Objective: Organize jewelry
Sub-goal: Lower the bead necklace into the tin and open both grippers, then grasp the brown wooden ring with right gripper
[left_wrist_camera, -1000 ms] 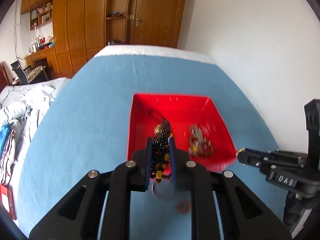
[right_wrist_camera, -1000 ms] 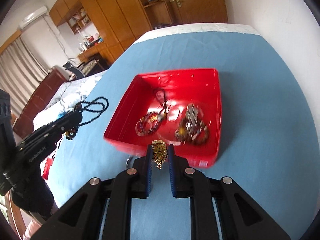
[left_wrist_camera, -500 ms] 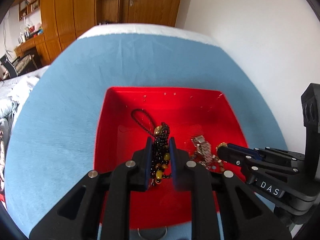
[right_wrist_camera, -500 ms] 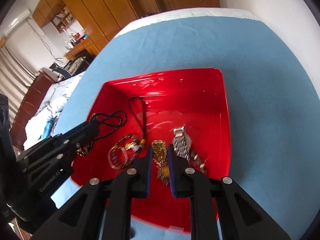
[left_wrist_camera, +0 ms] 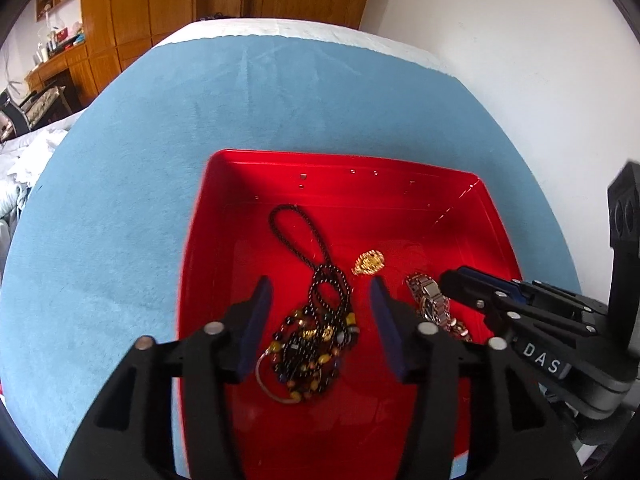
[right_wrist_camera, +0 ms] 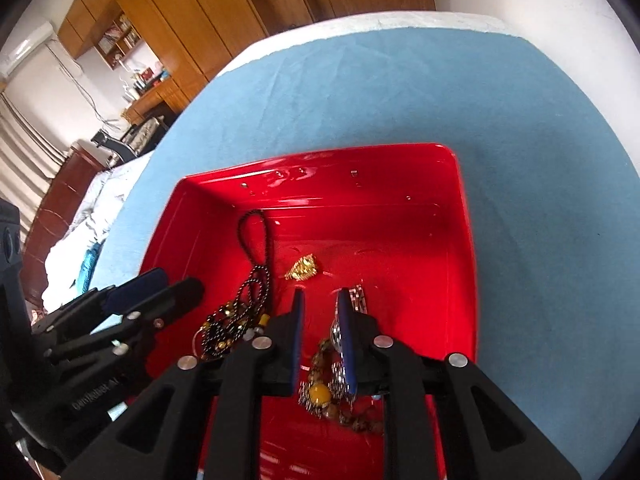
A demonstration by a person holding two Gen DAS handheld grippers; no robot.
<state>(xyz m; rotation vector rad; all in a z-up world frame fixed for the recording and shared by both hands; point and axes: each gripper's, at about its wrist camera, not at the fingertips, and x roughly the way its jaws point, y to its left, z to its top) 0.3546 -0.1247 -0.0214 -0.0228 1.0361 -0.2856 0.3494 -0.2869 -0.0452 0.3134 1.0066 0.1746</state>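
A red tray sits on a blue cloth. My left gripper is open wide above a black beaded necklace lying in the tray; that necklace also shows in the right wrist view. My right gripper is open a little, empty, over a silver watch and amber beads. A small gold piece lies on the tray floor ahead of it, also seen in the left wrist view. The right gripper appears in the left wrist view.
The blue cloth covers a table with a white wall at its right. Wooden wardrobes stand behind. A bed with white linen lies to the left.
Both grippers opened over the tray. The black beaded necklace dropped from the left gripper and the gold piece dropped from the right gripper onto the tray floor.
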